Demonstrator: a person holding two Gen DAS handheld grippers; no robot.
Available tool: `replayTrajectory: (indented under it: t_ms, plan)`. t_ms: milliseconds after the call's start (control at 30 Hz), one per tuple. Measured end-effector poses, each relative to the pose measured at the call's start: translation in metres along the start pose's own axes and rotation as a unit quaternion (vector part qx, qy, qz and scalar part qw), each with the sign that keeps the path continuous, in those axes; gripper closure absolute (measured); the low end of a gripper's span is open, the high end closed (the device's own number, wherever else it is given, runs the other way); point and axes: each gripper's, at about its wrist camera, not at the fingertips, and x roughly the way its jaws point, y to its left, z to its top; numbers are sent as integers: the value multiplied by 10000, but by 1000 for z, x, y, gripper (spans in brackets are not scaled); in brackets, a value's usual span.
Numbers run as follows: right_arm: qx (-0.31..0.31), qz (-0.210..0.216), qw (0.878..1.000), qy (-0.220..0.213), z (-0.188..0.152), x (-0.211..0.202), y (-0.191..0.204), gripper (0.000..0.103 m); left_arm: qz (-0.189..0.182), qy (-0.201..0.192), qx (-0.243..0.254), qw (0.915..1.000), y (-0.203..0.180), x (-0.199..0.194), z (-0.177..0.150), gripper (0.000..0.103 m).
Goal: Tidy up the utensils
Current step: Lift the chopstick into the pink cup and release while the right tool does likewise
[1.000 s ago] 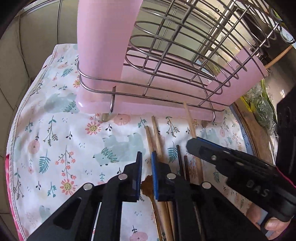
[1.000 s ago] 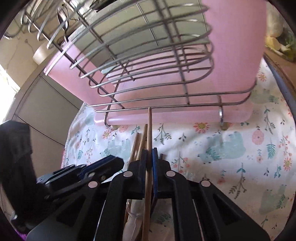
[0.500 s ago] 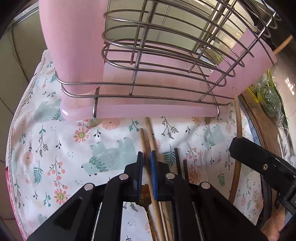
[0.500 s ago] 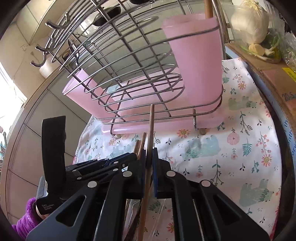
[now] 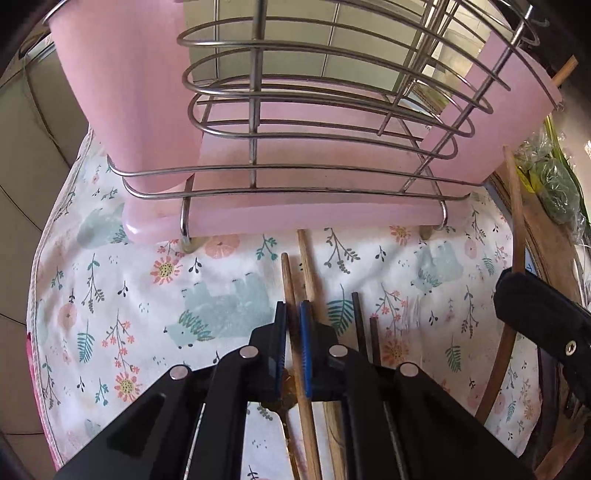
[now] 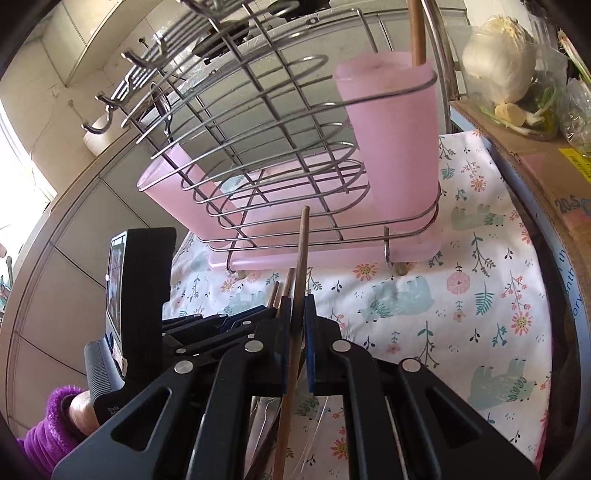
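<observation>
The landmark is the wire rack (image 5: 317,122), a metal frame with pink cups, standing on a flowery cloth (image 5: 110,295) that covers the worktop.

The left gripper (image 5: 291,325) sits low, in front of the rack. Its fingers (image 5: 279,332) are pulled in close on each side of a wooden chopstick (image 5: 291,306) that lies on the cloth and points at the rack. They seem to be pinching it, but the view is too tight to be sure that they touch. A second wooden chopstick (image 5: 308,258) lies just beside it, a bit nearer the rack. Two dark sticks (image 5: 358,317) lie close by on the right.

The right gripper (image 6: 297,317) is also in front of the rack, to the right of the left gripper. Its fingers (image 6: 309,332) are clamped on another wooden chopstick, the held chopstick (image 6: 302,251). It is off the cloth, and its tip points up toward the front wires of the rack.

One wooden stick (image 6: 417,33) stands upright in the tall pink cup (image 6: 399,140) at the right end of the rack. A cardboard box (image 6: 546,177) with vegetables (image 6: 502,70) on top stands right of the rack.
</observation>
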Motion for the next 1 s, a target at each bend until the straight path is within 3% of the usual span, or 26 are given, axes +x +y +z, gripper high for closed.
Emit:
replayTrajectory:
  t_ms: [433, 667, 1000]
  plan:
    - [-39, -145, 9994, -305, -8, -33, 12, 96, 153, -1246, -56, 9921, -2, -84, -23, 98]
    - [-158, -172, 9992, -327, -11, -36, 24, 96, 293, -1707, -91, 9848, 9, -127, -38, 98]
    - [-231, -210, 9988, -385, -14, -43, 32, 96, 523, -2179, -247, 9743, 20, -151, -52, 98]
